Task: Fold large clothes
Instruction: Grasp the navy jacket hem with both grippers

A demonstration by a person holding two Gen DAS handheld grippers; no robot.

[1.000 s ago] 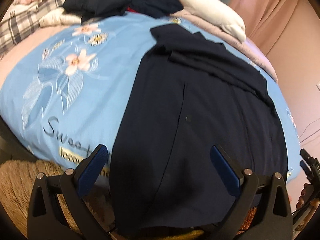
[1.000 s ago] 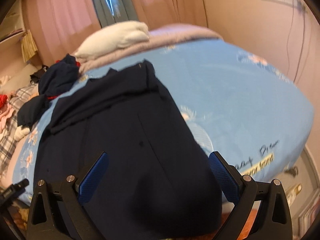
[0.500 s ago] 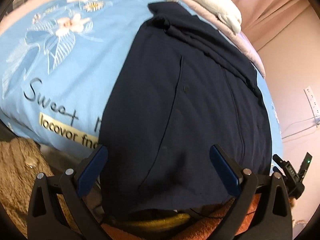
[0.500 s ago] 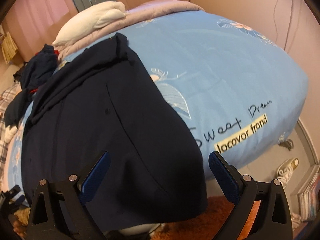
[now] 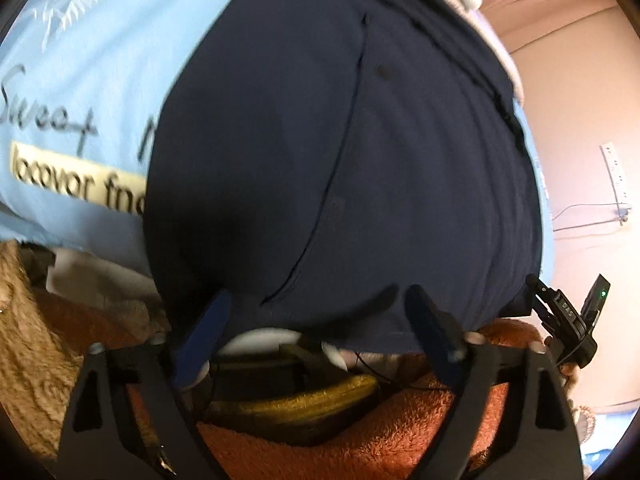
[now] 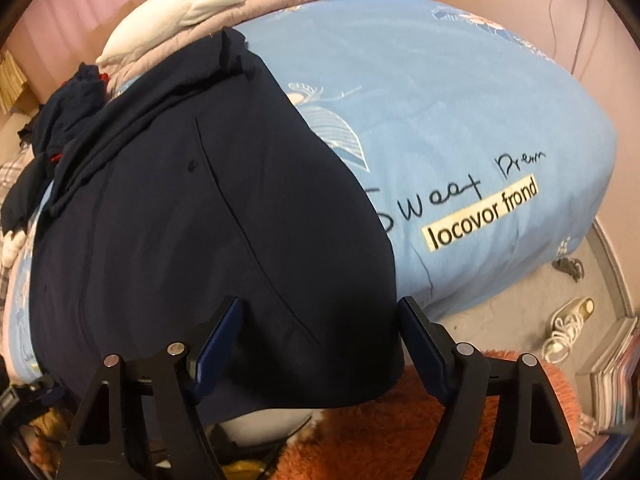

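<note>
A large dark navy garment [image 5: 340, 152] lies spread on the light blue bedspread [image 5: 88, 72], its lower hem hanging over the bed's near edge. My left gripper [image 5: 320, 328] is open, its blue fingers straddling the hanging hem at the garment's left part. In the right wrist view the same garment [image 6: 192, 216] covers the left of the bed [image 6: 460, 92]. My right gripper [image 6: 320, 340] is open, its fingers on either side of the hem near the garment's right corner. Neither gripper is closed on cloth.
A pile of dark clothes [image 6: 60, 112] and a white pillow [image 6: 172, 4] lie at the far end of the bed. An orange-brown shaggy rug [image 5: 360, 440] lies below. A shoe [image 6: 568, 328] and stacked books [image 6: 616, 372] are on the floor at right.
Both grippers have dropped and moved in toward the garment's hanging hem at the bed's near edge, so the hem now sits between their fingers. Both stay open.
</note>
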